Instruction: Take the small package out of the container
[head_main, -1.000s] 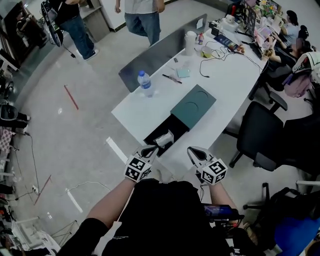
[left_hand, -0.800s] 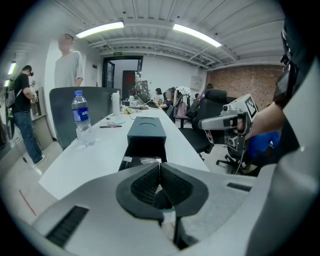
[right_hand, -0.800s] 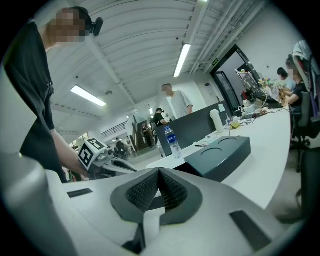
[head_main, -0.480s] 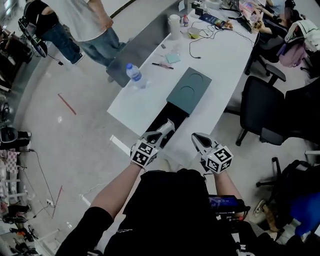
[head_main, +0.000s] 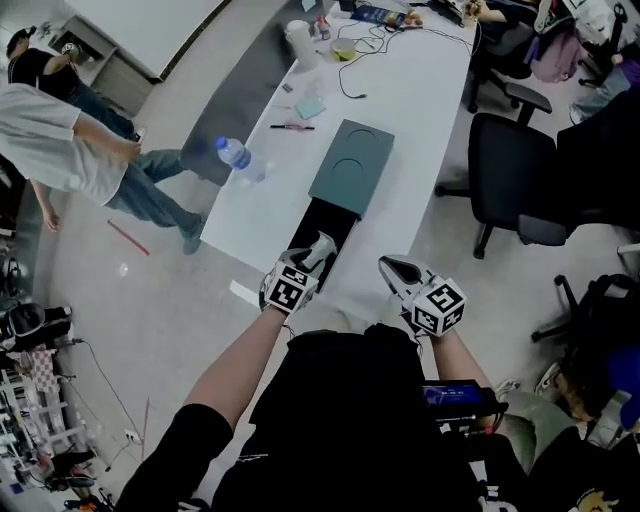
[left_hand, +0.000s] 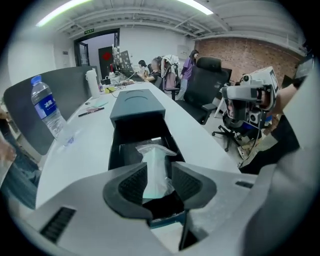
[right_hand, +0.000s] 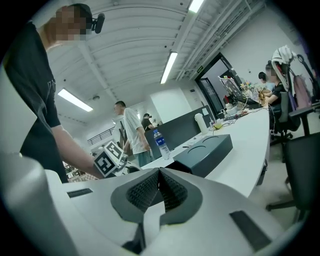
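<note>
Two grippers: the left gripper (head_main: 318, 250) (left_hand: 157, 182) tips down into the black container (head_main: 325, 215) (left_hand: 117, 150), jaws just opened wide around the small package (head_main: 322, 243) (left_hand: 155, 167) lying inside, ready to pinch it, while the right gripper (head_main: 388, 265) (right_hand: 159, 187) waits aside, squeezed shut on nothing.

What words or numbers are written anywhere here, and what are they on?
Nothing here can be read for sure.
Water bottle label: white print on blue, too blurred to read.
Green sign above the doorway: too small to read.
Dark box lid: no print visible.
</note>
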